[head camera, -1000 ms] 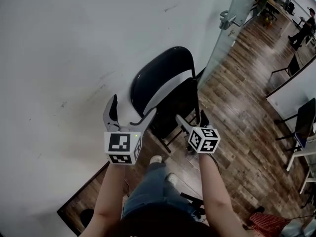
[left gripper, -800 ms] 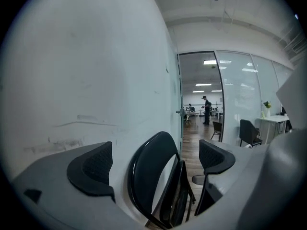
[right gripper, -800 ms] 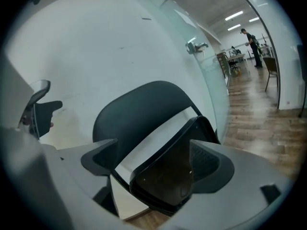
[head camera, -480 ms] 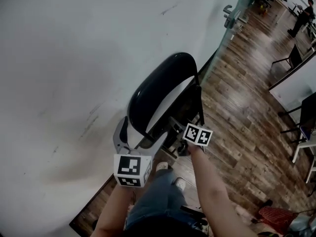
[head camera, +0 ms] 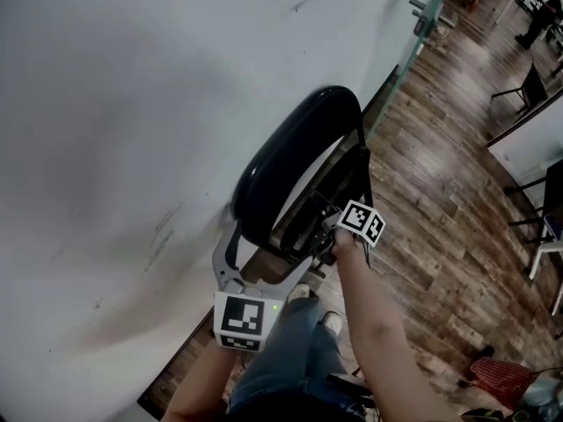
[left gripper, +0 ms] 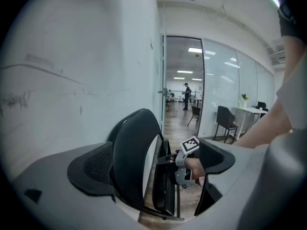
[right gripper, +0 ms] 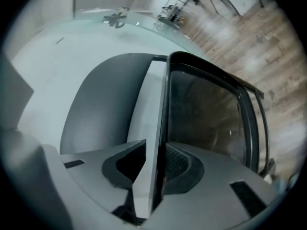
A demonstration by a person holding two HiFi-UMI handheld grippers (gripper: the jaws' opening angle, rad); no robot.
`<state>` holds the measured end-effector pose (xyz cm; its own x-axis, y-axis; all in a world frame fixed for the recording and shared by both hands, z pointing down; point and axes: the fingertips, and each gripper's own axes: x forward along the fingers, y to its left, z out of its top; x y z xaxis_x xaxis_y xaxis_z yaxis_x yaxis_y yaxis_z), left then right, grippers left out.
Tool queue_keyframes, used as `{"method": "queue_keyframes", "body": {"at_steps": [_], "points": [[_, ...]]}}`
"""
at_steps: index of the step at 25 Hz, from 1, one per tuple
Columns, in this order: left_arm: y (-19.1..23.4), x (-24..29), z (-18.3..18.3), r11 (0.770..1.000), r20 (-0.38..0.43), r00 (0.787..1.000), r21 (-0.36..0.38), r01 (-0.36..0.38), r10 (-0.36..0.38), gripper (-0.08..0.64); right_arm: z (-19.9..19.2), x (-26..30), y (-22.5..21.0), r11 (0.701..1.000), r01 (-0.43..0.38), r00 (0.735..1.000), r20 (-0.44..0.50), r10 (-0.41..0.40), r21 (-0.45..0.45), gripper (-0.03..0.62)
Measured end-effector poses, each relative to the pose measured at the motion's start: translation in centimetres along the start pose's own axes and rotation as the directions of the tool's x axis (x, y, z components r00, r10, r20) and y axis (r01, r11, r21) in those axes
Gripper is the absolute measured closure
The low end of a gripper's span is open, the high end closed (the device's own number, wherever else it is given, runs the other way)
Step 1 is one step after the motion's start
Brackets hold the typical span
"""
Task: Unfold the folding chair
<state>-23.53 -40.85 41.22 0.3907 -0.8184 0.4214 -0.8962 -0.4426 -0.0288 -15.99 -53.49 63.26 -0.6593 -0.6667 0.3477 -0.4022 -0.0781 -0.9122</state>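
A black folding chair [head camera: 290,156] leans folded against the white wall. My left gripper [head camera: 259,258] is open, and the lower edge of the chair's backrest [left gripper: 132,152] stands between its wide jaws, close to the left pad. My right gripper [head camera: 324,229] is rolled on its side at the chair's right. Its jaws have just been closing and now pinch the thin edge of the folded seat [right gripper: 206,119]. In the right gripper view that edge runs straight between the pads of my right gripper [right gripper: 156,164]. The left gripper view shows the right gripper [left gripper: 188,163] on the seat.
The white wall [head camera: 132,104] is right behind the chair. A glass door with a handle [head camera: 422,7] stands at the far right. The wooden floor [head camera: 440,209] stretches to the right, with other chairs [head camera: 532,82] farther off. The person's jeans and shoes [head camera: 299,293] are just below the chair.
Both grippers have come down and in to the chair. The right one rolled over and closed on the seat's edge. The left one slid round the backrest's lower edge.
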Motion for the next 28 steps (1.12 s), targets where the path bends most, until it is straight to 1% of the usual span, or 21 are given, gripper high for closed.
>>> {"method": "queue_keyframes", "body": {"at_steps": [1,2,3,8,11,16,23,28], "points": [[-0.1,0.0,-0.2,1.000,-0.002,1.000,0.001,0.009,-0.009,-0.005,0.2,0.1,-0.3,0.997,-0.005,1.000,0.021,0.003,0.072,0.518],[-0.2,0.1,-0.3,1.000,-0.002,1.000,0.002,0.017,-0.017,-0.005,0.3,0.2,-0.6,0.993,-0.004,0.999,0.037,0.000,0.116,0.538],[-0.3,0.1,-0.3,1.000,-0.001,1.000,0.006,0.023,-0.023,-0.005,0.4,0.2,-0.9,0.992,0.000,0.999,0.048,-0.006,0.128,0.564],[0.0,0.6,0.3,0.999,0.013,0.999,0.027,0.035,-0.035,-0.005,0.5,0.2,-0.9,0.996,0.007,0.999,0.050,-0.011,0.088,0.574],[0.3,0.7,0.7,0.999,0.012,1.000,0.046,0.024,-0.024,-0.003,0.3,0.1,-0.8,0.996,0.001,0.999,0.040,-0.004,0.084,0.574],[0.4,1.8,1.9,0.997,0.029,0.999,0.068,0.026,-0.028,0.006,0.6,-1.0,-0.9,0.996,-0.016,0.998,0.058,0.011,0.084,0.574],[1.7,3.0,4.0,0.995,0.032,0.998,0.087,-0.052,0.049,0.015,0.7,-2.4,-1.1,0.994,-0.028,0.999,0.039,0.024,0.102,0.572],[2.4,3.5,4.5,0.992,0.025,0.996,0.085,-0.093,0.091,0.021,1.0,-3.9,-1.5,0.994,-0.040,0.999,0.034,0.036,0.103,0.569]]}}
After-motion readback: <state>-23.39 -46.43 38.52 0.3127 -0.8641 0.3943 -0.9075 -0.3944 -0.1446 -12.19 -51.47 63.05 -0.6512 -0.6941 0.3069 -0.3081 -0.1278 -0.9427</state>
